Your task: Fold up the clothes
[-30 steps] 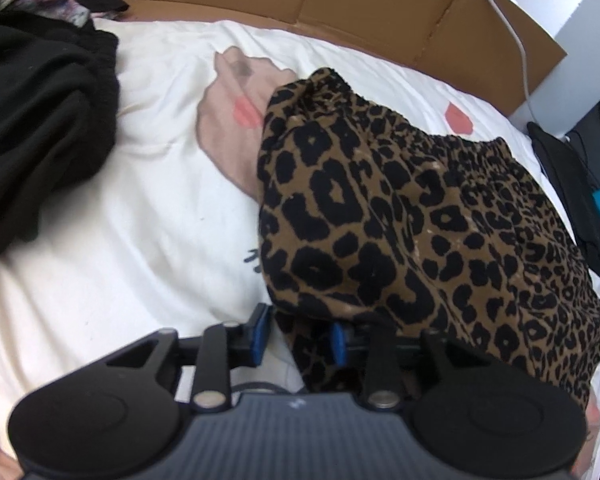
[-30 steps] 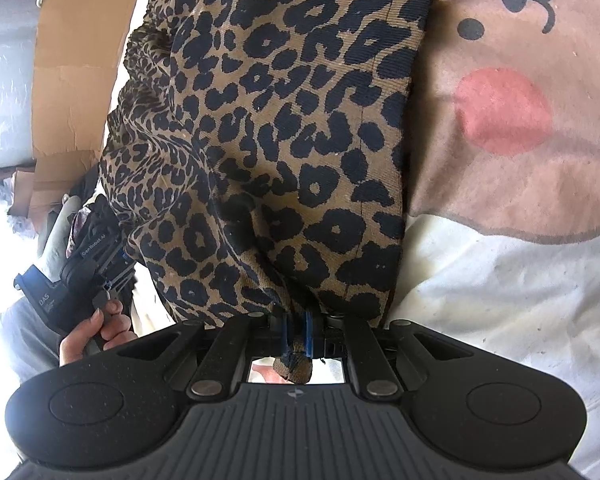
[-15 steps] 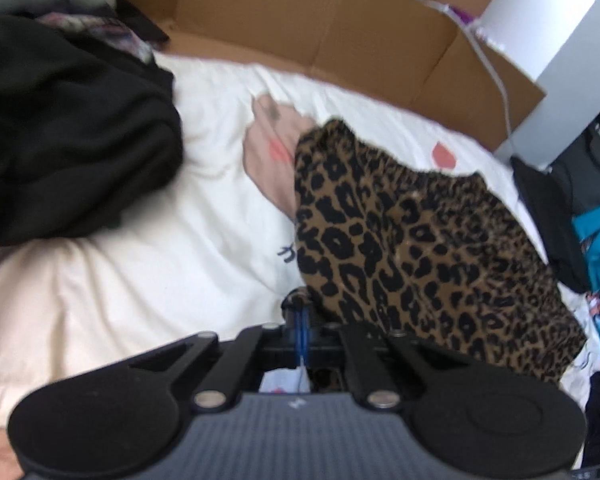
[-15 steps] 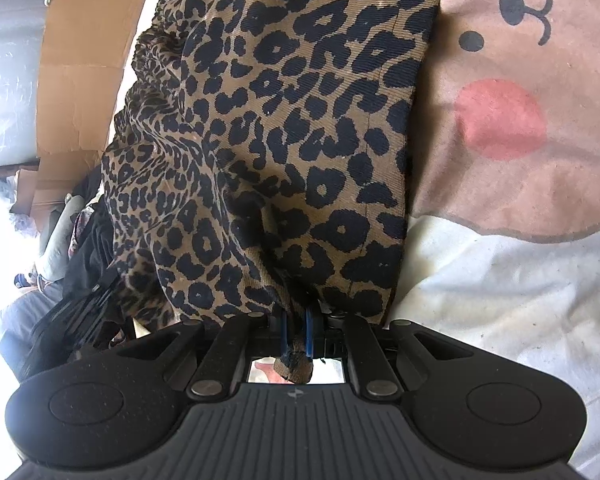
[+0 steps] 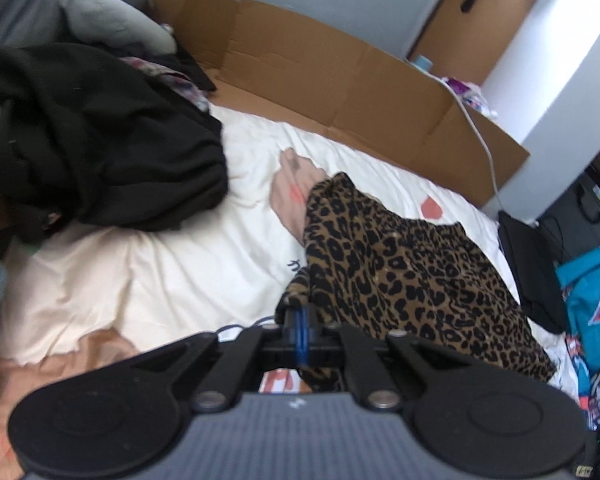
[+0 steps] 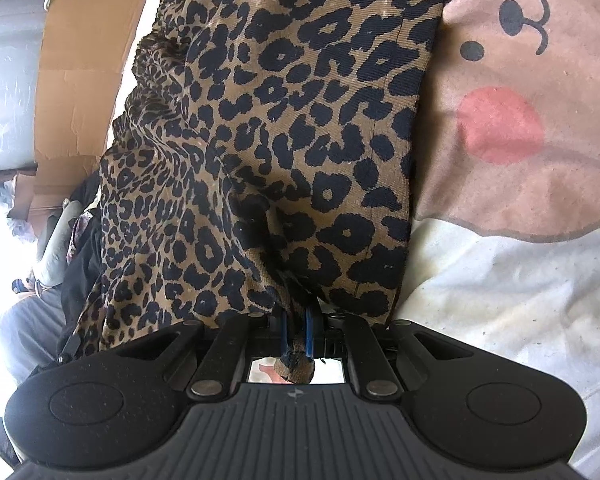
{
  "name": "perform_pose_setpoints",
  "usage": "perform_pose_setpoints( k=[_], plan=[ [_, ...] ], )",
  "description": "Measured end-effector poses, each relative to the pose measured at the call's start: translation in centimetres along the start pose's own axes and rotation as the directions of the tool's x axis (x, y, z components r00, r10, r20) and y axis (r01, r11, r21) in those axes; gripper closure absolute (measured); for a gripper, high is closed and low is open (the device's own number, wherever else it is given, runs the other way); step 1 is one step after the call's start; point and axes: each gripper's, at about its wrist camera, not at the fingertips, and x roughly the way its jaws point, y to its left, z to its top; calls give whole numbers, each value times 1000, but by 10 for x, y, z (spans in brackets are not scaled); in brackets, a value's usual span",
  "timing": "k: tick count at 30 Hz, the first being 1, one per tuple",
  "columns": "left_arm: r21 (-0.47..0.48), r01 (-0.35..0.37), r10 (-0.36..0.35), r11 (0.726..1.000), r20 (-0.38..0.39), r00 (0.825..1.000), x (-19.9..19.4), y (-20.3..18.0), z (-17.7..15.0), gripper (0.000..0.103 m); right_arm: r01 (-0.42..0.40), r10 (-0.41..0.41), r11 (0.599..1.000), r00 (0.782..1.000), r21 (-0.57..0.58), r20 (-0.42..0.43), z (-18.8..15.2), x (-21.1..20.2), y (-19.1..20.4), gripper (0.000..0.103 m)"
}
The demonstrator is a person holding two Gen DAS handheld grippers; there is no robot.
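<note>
A leopard-print garment (image 5: 404,264) lies on a white bed sheet (image 5: 172,272) with a bear print. My left gripper (image 5: 302,322) is shut on a near corner of the garment and lifts it slightly off the sheet. In the right wrist view the same garment (image 6: 284,128) fills the middle. My right gripper (image 6: 296,330) is shut on another edge of it, with a bit of cloth poking out behind the pads.
A pile of black clothes (image 5: 92,148) lies on the bed at the left. Flattened cardboard (image 5: 340,80) lines the far edge. A teal printed garment (image 5: 592,320) and a black item (image 5: 536,264) lie at the right. The bear face print (image 6: 512,80) is right of the garment.
My left gripper closed on the garment's corner and pulled back and up, so the bed looks farther away. The right gripper has kept its hold and barely moved.
</note>
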Motion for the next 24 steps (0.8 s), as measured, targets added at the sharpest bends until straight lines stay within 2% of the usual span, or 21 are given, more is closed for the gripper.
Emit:
perform_pose_setpoints(
  k=[6, 10, 14, 17, 22, 24],
  plan=[
    [-62, -5, 10, 998, 80, 997, -29, 2, -5, 102, -20, 20, 1000, 1000, -9, -1, 0, -1, 4, 97],
    [-21, -24, 26, 999, 134, 991, -44, -15, -3, 102, -7, 7, 1000, 1000, -27, 1, 0, -1, 7, 97],
    [-2, -61, 61, 998, 76, 995, -27, -18, -7, 102, 4, -4, 1000, 1000, -12, 10, -1, -3, 3, 97],
    [-7, -53, 53, 999, 9, 999, -11, -14, -15, 100, 20, -20, 1000, 999, -20, 27, -1, -5, 3, 97],
    [10, -85, 86, 996, -151, 985, 21, -5, -41, 97, 35, -33, 999, 998, -36, 53, 2, -12, 5, 97],
    [4, -102, 101, 995, -167, 981, 21, 0, -49, 97, 34, -32, 999, 998, -37, 54, 3, -12, 6, 97]
  ],
)
